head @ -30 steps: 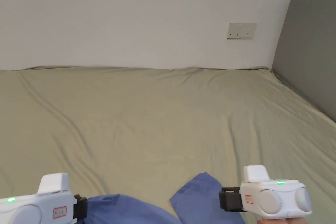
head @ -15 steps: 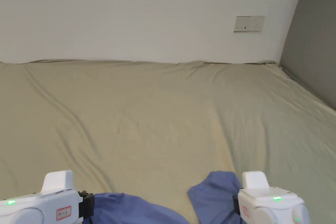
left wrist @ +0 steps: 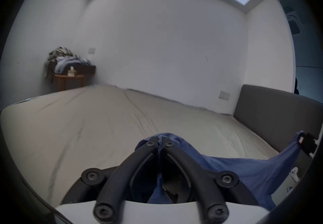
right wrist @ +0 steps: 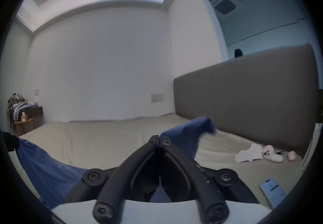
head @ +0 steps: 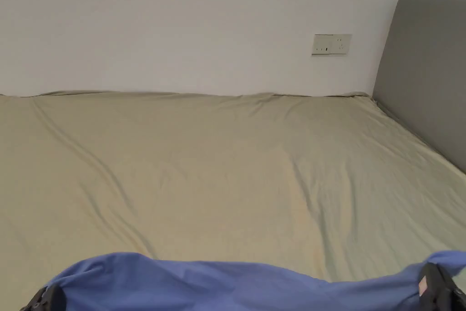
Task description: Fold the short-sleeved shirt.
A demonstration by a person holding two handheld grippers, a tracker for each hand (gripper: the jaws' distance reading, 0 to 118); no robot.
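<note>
above the near edge of the bed [head: 218, 180], shirt [head: 218, 287] hangs stretched between both grippers, its top edge pulled roughly level across the bottom of the head view. bed sheet beyond it is bare and lightly creased.

left gripper [left wrist: 160, 141]: jaws pressed together with blue cloth pinched between the tips; cloth also bunches down between the jaw arms. right gripper [right wrist: 159, 140]: jaws together, tips meeting on a shirt corner; a flap of cloth sticks up past the tips on the headboard [right wrist: 253, 98] side.

each gripper view shows the shirt running off toward the other gripper, sagging a little in the middle.

progress, judged: early. shirt is picked up and spread wide, not yet laid flat; no fold visible. remaining: lay it on the sheet, smooth it, fold sleeves and sides in, fold lengthwise.

phone [right wrist: 272, 191] and small items lie on the bed near the headboard, well apart from the shirt.
</note>
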